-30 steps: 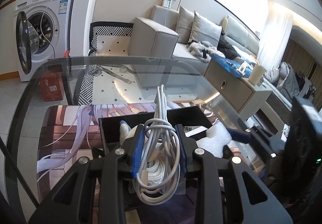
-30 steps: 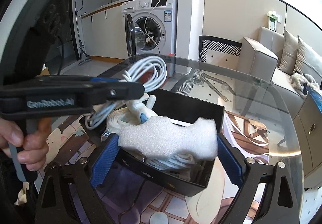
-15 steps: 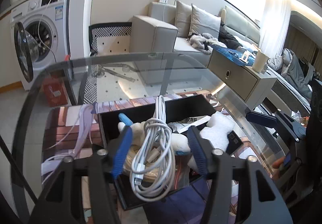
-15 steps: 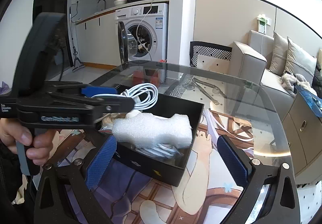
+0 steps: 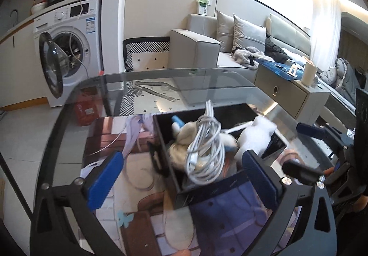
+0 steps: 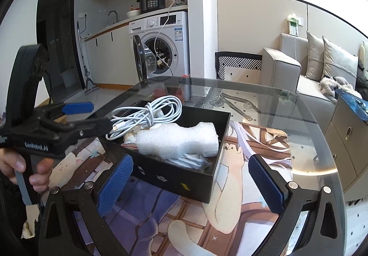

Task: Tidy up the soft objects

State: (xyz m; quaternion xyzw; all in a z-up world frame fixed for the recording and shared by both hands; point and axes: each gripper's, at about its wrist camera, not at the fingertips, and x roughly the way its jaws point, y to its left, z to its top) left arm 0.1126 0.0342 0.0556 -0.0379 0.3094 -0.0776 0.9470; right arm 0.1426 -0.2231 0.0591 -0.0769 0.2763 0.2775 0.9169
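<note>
At the far left of the right wrist view, a hand (image 6: pixel 16 168) grips the grey trigger of the left gripper (image 6: pixel 92 115), a matte black plastic tool with blue rubber pads (image 6: pixel 78 107). Its jaws have just been opening and now stand wide apart, holding nothing. Just beside its tip lies the white cable (image 6: pixel 149 115), a smooth, round cord wound in loose loops, resting on top of the things in the black box (image 6: pixel 184 184). The cable is free of both pads.

The box is square with thin, glossy walls and small printed marks on its front side. Inside it, to the right of the cable, lies a white foam block (image 6: pixel 179 141) with a grainy, porous surface and a wavy outline. Below the foam some folded white material shows, but I cannot tell what it is. In the left wrist view a cream plush toy (image 5: pixel 184 138) with a fuzzy surface sits under the cable.

The box stands on a printed mat (image 6: pixel 253 152) with a cartoon drawing, spread on a round glass table (image 6: pixel 264 92) with a dark edge.

The right gripper (image 6: pixel 191 184) is released too: its two blue pads, with a fine grid texture, stand wide at either side of the near box wall, touching nothing.
</note>
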